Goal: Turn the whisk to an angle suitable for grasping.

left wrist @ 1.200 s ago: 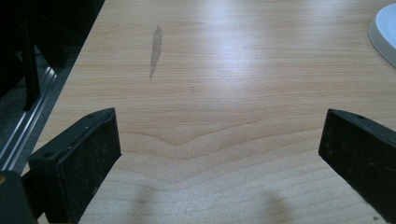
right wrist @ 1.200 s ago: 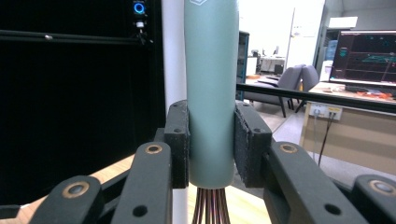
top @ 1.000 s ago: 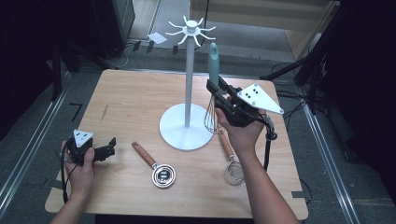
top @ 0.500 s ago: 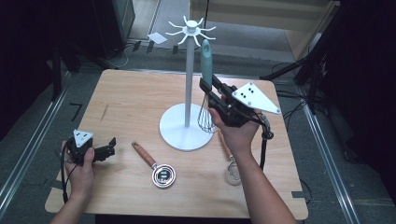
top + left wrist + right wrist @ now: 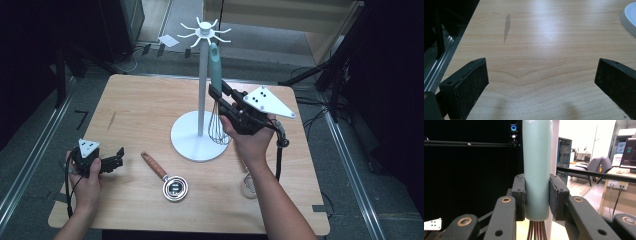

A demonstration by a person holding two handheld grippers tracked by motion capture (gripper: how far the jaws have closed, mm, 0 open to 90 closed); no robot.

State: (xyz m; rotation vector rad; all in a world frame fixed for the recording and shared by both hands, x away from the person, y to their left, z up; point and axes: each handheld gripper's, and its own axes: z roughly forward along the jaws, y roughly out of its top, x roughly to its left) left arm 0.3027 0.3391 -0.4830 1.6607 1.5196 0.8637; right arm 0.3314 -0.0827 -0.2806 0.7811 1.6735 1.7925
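My right tongs (image 5: 216, 96) were clamped on the lower end of the grey-green handle of a whisk (image 5: 216, 75), the two pads pressing it from either side just above the point where the wires leave the handle, as the right gripper view showed (image 5: 537, 192). The whisk (image 5: 537, 167) stood upright, held clear of the table (image 5: 135, 115), right beside the white pole of the hanging stand (image 5: 202, 85), with its wire head above the round white base and its handle top just under the ring of hooks. My left tongs (image 5: 119, 157) rested low at the near left part of the table, jaws wide apart with nothing between them; the left gripper view showed bare wood (image 5: 541, 62) between the pads. A strainer (image 5: 167, 179) with a wooden handle lay flat on the table near the base, between my two hands and well apart from the whisk.
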